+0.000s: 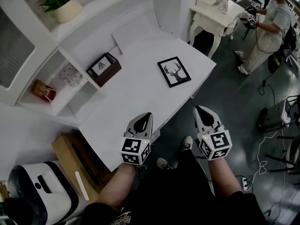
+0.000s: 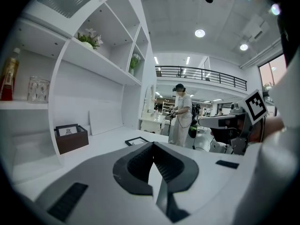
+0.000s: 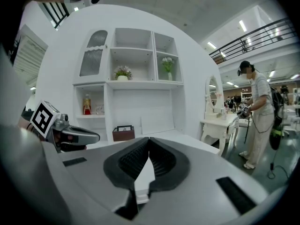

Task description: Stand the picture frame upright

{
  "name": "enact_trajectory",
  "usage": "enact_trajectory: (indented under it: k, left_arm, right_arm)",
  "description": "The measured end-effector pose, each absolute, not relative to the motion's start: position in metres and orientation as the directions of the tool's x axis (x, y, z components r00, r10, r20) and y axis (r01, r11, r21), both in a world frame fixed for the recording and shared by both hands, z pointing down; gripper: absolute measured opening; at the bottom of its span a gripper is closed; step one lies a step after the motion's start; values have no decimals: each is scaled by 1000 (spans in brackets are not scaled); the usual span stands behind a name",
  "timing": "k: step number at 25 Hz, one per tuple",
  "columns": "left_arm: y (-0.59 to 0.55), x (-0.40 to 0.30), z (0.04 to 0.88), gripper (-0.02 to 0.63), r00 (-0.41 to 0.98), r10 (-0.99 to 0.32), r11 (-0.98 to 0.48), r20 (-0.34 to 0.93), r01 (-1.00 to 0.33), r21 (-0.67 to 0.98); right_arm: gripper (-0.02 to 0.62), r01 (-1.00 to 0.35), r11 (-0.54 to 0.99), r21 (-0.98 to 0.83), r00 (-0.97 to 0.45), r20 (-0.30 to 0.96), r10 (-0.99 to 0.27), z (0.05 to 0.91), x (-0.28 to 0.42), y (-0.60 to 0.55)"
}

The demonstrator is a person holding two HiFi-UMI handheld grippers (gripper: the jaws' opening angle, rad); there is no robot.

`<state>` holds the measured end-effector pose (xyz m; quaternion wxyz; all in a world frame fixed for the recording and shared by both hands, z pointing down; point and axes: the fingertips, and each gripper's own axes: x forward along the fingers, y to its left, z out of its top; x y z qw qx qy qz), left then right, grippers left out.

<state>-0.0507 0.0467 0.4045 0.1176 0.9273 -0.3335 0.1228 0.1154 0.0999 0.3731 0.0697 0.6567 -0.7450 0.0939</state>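
Observation:
A black picture frame (image 1: 174, 71) with a deer drawing lies flat on the white desk (image 1: 140, 93), toward its right side. In the left gripper view the picture frame (image 2: 137, 141) shows as a thin dark shape far ahead. My left gripper (image 1: 146, 116) is shut and empty over the desk's near edge, well short of the frame. My right gripper (image 1: 200, 109) is shut and empty too, held off the desk's right edge above the floor. Both jaw pairs are closed tip to tip with nothing between them.
A brown box (image 1: 104, 69) holding a small framed picture stands at the back left of the desk. Shelves (image 1: 56, 86) on the left carry a red box and a jar. A white side table (image 1: 216, 18) and a person (image 1: 269, 27) stand far right.

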Motion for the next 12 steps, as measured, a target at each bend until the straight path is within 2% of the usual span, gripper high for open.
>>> enact_trajectory:
  k: [12]
  left_arm:
    - [16, -54, 409, 6, 704, -638, -705, 314, -697, 131]
  right_arm:
    - [3, -980, 186, -63, -196, 226, -954, 380, 119, 50]
